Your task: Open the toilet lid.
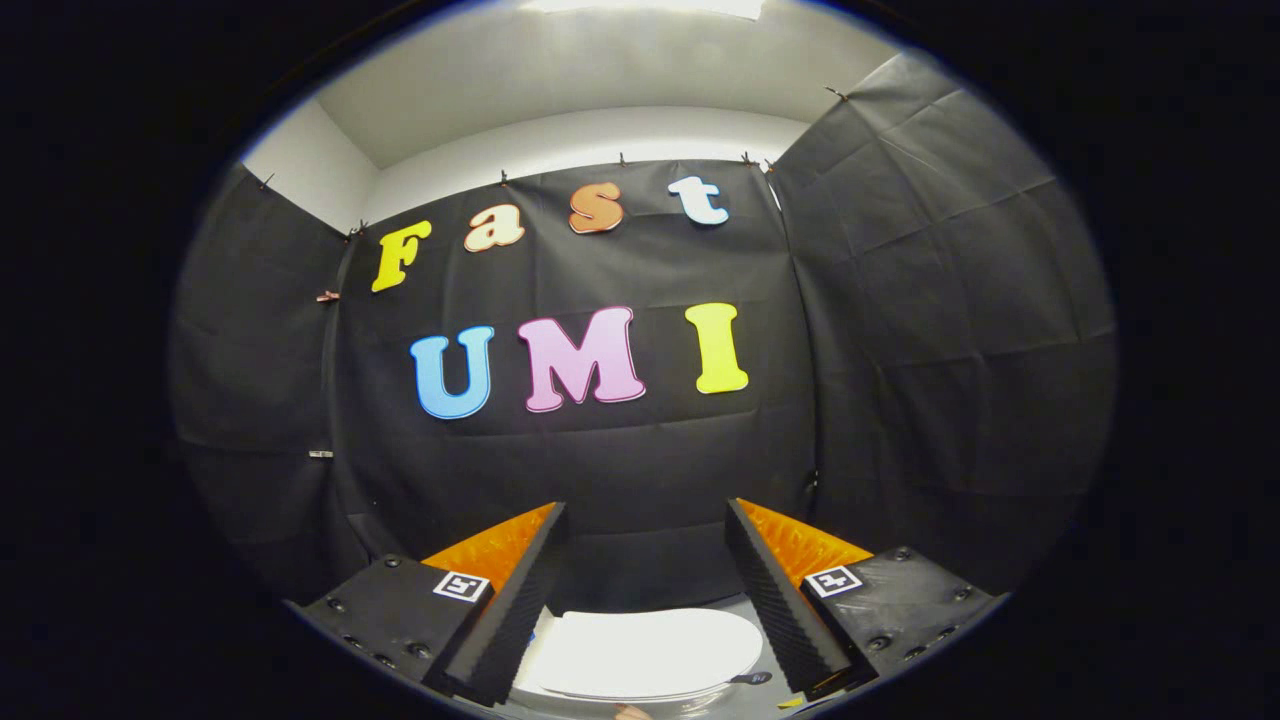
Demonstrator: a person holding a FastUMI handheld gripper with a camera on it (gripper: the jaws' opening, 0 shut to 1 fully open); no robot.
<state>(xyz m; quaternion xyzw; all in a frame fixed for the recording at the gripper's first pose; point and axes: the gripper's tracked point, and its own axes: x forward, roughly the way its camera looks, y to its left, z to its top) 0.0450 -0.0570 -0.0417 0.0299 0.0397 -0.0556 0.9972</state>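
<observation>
The gripper (645, 545) is held wide apart, empty, well above the toilet lid (650, 650), which is seen closed, low between the fingers. Risk judged: fingers may slip off the thin lid edge if brought down misaligned.

This is a staged recording booth set up as a bathroom corner, not a real home. Creased black cloth walls (930, 300) hang on the left, far and right sides, pinned along their top edges with small clips (327, 296). Above the cloth, plain white room walls (600, 135) and a white ceiling (600, 70) with a bright light panel show. Low and near, a white, smooth, closed toilet lid (650, 650) lies flat.
</observation>
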